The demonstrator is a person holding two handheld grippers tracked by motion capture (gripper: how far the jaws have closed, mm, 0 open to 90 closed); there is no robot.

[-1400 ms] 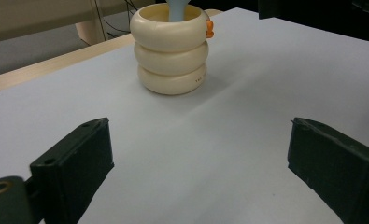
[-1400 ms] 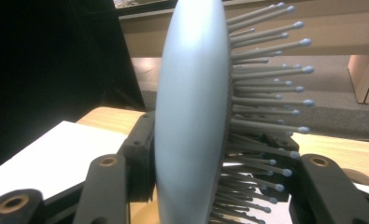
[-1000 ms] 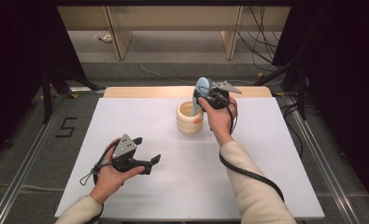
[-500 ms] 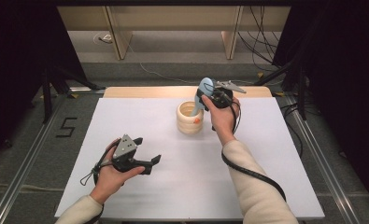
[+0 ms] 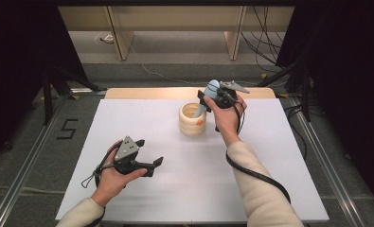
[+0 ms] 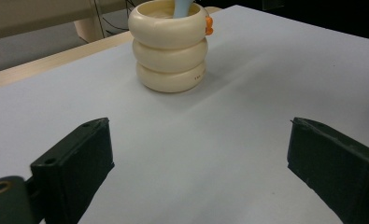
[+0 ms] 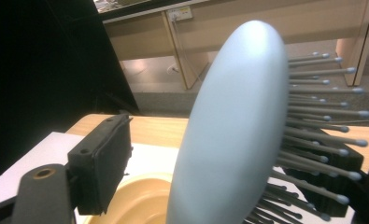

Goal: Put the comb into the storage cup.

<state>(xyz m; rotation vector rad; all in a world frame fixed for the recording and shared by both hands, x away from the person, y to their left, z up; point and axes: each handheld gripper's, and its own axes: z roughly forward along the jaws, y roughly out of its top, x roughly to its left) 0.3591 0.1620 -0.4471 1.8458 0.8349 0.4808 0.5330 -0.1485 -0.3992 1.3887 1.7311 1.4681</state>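
Cup: the cream ribbed cup [image 5: 192, 121] stands upright on the white table [image 5: 270, 156], toward its far edge.
Brush: the pale blue hairbrush [image 5: 212, 90] rises tilted out of the cup, handle down inside.
Your right gripper [image 5: 212, 95]: just above the cup's right rim; whether its jaws actually clamp the brush, you cannot tell.
Your left gripper [image 5: 154, 165]: well nearer you than the cup, jaws spread wide, holding nothing.

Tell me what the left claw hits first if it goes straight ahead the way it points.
Most likely the cream ringed cup: it stands ahead of the open left claw across bare white tabletop, slightly left of centre, so it might narrowly pass.
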